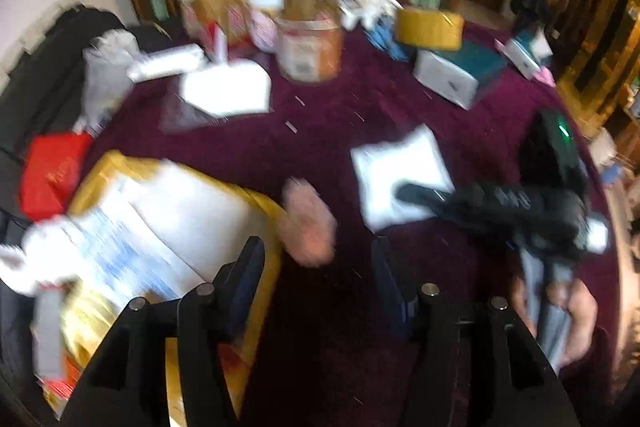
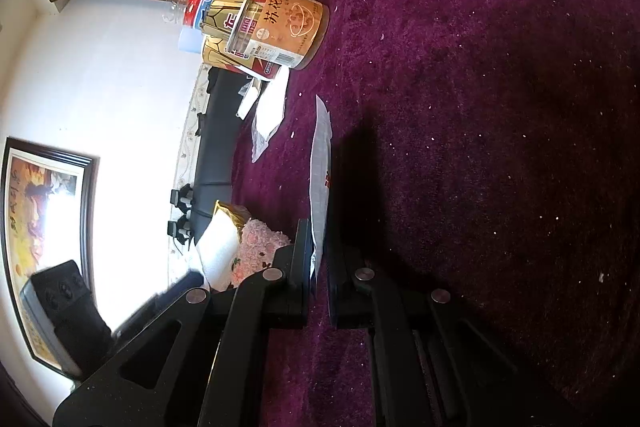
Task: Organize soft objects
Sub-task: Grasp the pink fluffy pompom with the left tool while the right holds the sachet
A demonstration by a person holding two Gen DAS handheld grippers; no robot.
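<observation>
Your right tongs (image 2: 320, 263) pinch a thin white packet (image 2: 320, 163) by its near edge, its length running ahead of them over the purple bench (image 2: 480, 107) — you're mid-carry. Your left tongs (image 1: 318, 267) gape wide, empty, with the pink fluffy pouch (image 1: 308, 223) just ahead between them. Next, I'd judge, pick a spot and set the packet flat. The left view is badly smeared — labels unreadable

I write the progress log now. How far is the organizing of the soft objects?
Nothing looks finished. In hand: the right gripper is shut on a flat white plastic pouch on the purple cloth. The left gripper is open and empty. Left: the fluffy pink soft item beside the yellow-edged box.
</observation>
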